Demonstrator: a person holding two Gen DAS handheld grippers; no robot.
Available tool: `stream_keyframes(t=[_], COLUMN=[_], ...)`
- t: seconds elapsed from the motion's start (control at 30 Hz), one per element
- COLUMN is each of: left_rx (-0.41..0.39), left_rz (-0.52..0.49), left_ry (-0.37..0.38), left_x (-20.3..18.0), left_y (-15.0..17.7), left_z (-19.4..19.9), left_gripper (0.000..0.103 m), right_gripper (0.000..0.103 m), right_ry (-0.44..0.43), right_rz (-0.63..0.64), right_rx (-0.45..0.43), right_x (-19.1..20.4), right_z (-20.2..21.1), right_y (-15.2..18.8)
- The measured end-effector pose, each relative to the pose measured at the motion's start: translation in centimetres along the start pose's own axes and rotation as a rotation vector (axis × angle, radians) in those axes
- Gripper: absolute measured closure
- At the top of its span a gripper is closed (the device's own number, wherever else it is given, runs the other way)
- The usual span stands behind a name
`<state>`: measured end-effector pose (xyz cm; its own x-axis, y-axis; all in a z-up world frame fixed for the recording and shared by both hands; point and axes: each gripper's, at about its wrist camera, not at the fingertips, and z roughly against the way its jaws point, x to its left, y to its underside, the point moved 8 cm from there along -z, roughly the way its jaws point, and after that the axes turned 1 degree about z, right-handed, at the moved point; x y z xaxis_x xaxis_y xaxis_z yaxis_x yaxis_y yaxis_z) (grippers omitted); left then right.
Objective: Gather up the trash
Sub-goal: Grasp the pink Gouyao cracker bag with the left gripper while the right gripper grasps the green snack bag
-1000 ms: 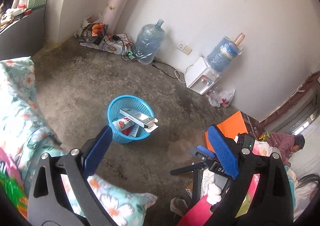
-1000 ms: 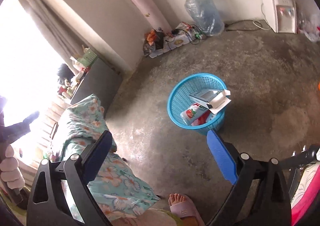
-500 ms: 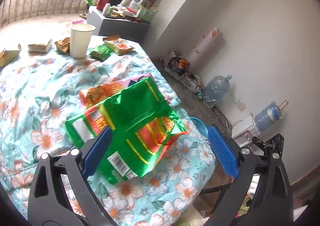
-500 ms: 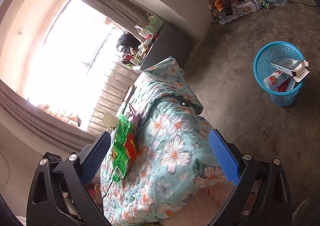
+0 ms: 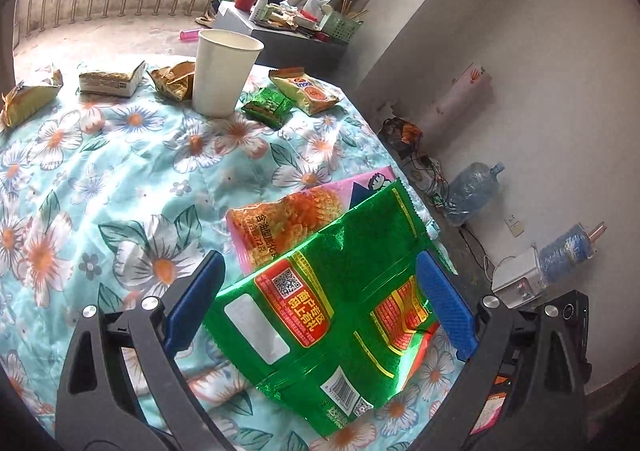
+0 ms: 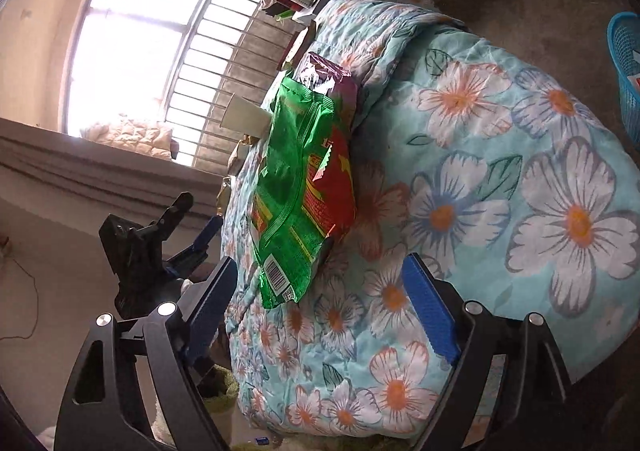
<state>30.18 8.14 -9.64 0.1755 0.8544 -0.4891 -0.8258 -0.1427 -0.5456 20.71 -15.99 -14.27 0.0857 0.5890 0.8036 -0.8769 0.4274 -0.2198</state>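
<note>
Left hand-held gripper (image 5: 318,305) spread wide, blue ribbed pads either side of a crinkly green foil snack bag (image 5: 336,315), not pressing it. Bag lies flat on a quilted floral bedspread (image 5: 120,179), overlapping a pink-orange snack bag (image 5: 288,227) under its far end. Right hand-held gripper (image 6: 320,311) jaws closing, nothing between them, only bedspread; the green bag sits just beyond its tips. Farther back: white paper cup (image 5: 224,71) upright, small green wrapper (image 5: 268,105) and yellow packet (image 5: 306,89) beside it, gold wrappers (image 5: 174,79) and a flat box (image 5: 112,81) to its left. Blue mesh basket (image 6: 624,63) on concrete floor, right edge. Cluttered dark cabinet (image 5: 296,43), barred window behind.
</note>
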Motion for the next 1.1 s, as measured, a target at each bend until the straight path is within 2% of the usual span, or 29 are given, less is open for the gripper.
stream_keyframes(t=[0.1,0.17,0.23,0.33,0.37,0.43,0.53,0.63,0.7,0.77,0.83,0.9,0.93,0.97,1.03,1.1], left_rx=[0.101,0.153,0.207,0.33,0.346,0.315,0.203,0.118,0.066,0.074,0.133,0.192,0.216,0.226,0.218,0.216], left_rz=[0.001,-0.02,-0.075,-0.104,-0.119,-0.163,-0.195,-0.128,-0.1,-0.094,-0.105,-0.119,-0.121,-0.126,-0.136,-0.13], left_ry=[0.01,0.051,0.135,0.357,0.392,0.359,0.239,0.153,0.045,-0.027,-0.081,-0.093,-0.094,-0.1,-0.11,-0.111], left_x=[-0.1,-1.1,-3.1,-6.6,-7.3,-7.4,-6.0,-3.7,-1.7,-0.2,1.0,2.0,2.0,2.1,2.1,2.0], left_y=[1.4,3.3,5.6,9.4,10.0,9.5,5.8,1.0,-1.9,-3.8,-4.3,-3.9,-3.4,-3.0,-2.3,-1.5], left_z=[-3.5,-4.4,-4.0,-2.5,-2.0,-1.3,-1.0,-2.0,-3.5,-5.6,-7.8,-8.7,-9.0,-9.0,-8.4,-7.6], left_gripper=[0.011,0.012,0.012,0.012,0.012,0.012,0.012,0.012,0.016,0.02,0.03,0.045,0.049,0.052,0.057,0.072], right_gripper=[0.023,0.025,0.025,0.026,0.027,0.031,0.035,0.039,0.041,0.043,0.047,0.05,0.053,0.055,0.066,0.075], right_ry=[0.032,0.041,0.047,0.06,0.068,0.071,0.072,0.08,0.087,0.089,0.093,0.096,0.098,0.104,0.117,0.126], right_rz=[-0.02,-0.033,-0.038,-0.04,-0.041,-0.045,-0.04,-0.03,-0.028,-0.026,-0.029,-0.032,-0.032,-0.031,-0.031,-0.04], right_rx=[0.003,0.004,-0.004,-0.017,-0.019,-0.015,-0.012,-0.011,-0.006,-0.001,0.006,0.01,0.012,0.014,0.019,0.024], right_x=[-0.7,-1.0,-1.5,-2.5,-2.9,-3.3,-3.8,-3.8,-3.9,-3.9,-4.1,-4.3,-4.5,-4.6,-5.0,-5.4], right_z=[-0.8,-0.7,-0.2,0.6,0.8,0.8,1.0,1.1,1.0,1.0,1.1,1.2,1.4,1.4,1.5,1.6], right_y=[-0.4,-0.5,-0.9,-1.7,-1.8,-2.0,-2.2,-2.2,-2.2,-2.2,-2.1,-2.0,-1.9,-1.8,-1.7,-1.5])
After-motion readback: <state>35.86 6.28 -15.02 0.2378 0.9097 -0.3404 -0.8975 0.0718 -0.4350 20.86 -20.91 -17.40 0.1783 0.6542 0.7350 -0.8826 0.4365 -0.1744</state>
